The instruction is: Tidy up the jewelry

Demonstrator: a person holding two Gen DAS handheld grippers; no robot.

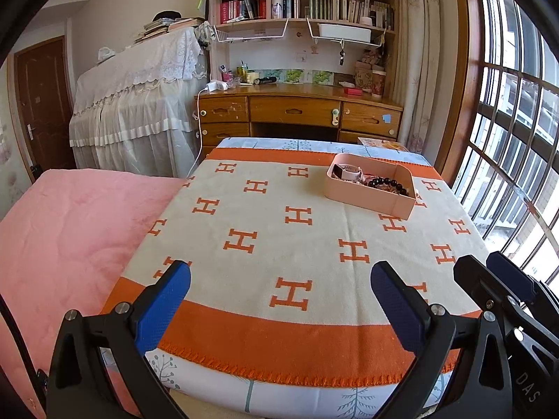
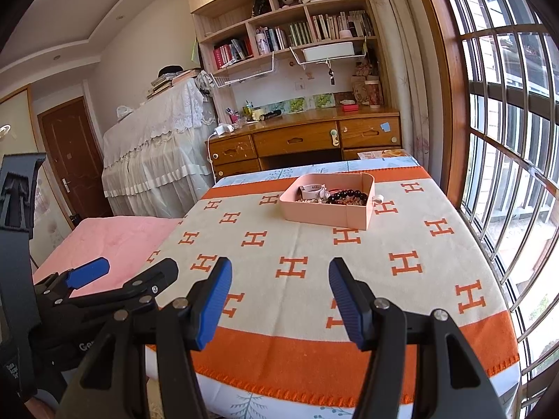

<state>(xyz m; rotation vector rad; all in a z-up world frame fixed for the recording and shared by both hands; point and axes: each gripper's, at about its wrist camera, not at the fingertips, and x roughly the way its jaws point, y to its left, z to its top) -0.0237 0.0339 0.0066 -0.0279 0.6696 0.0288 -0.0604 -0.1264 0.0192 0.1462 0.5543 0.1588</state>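
bright daylight fills both views, coming through the barred window [image 1: 517, 160] on the right side. the glass there is washed out, close to white. the patterned blanket [image 1: 279, 230] is evenly lit, with only soft, faint shadows. the far left of the room near the brown door [image 1: 42, 104] is dimmer. both pictures are sharp in the middle, with no motion blur. strong fisheye bending curves the window bars and bookshelf [image 2: 290, 28], and the corners fall off into black. things at the very edges look stretched and slightly soft.
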